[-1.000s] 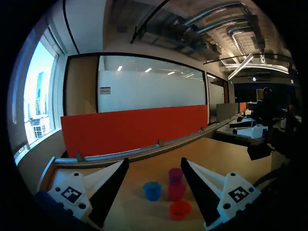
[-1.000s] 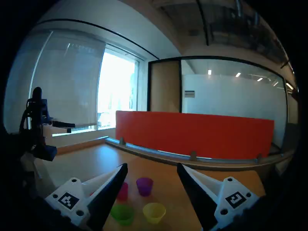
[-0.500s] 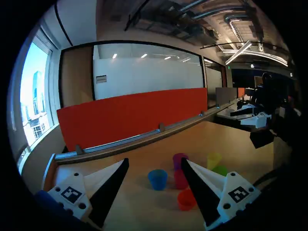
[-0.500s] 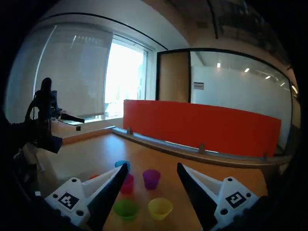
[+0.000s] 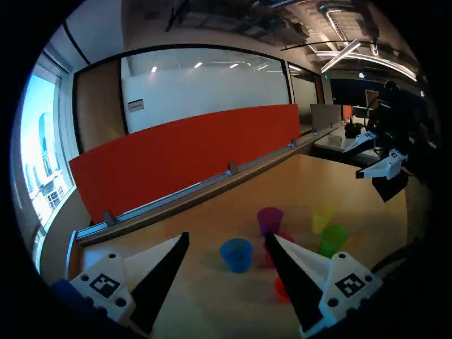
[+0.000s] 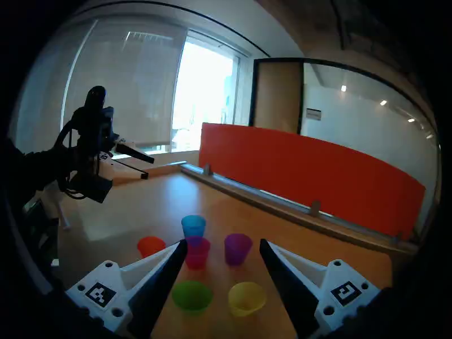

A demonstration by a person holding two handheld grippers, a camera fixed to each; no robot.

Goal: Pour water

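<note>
On the light wooden tabletop, six small plastic cups, all upright, in a loose cluster. In the right gripper view: translucent blue cup farthest back; magenta cup just in front of it; purple cup beside the magenta one; red-orange cup off to the other side; lime-green cup and yellow cup nearest, side by side. Whether filled or not, cannot tell.

Right gripper above the near edge of the cluster, white fingers with dark inner faces spread wide, nothing between them, no cup touched.

Left gripper likewise spread wide and holding nothing. Blue cup ahead in its gap; purple cup farther on; magenta cup and red-orange cup partly hidden behind one finger; yellow cup and green cup beyond.

Across the table, each gripper in sight of the other, well apart from the cups, held by a dark-sleeved arm.

Behind the table, a long orange-red divider panel; beyond it, a bright window and frosted glass wall.
</note>
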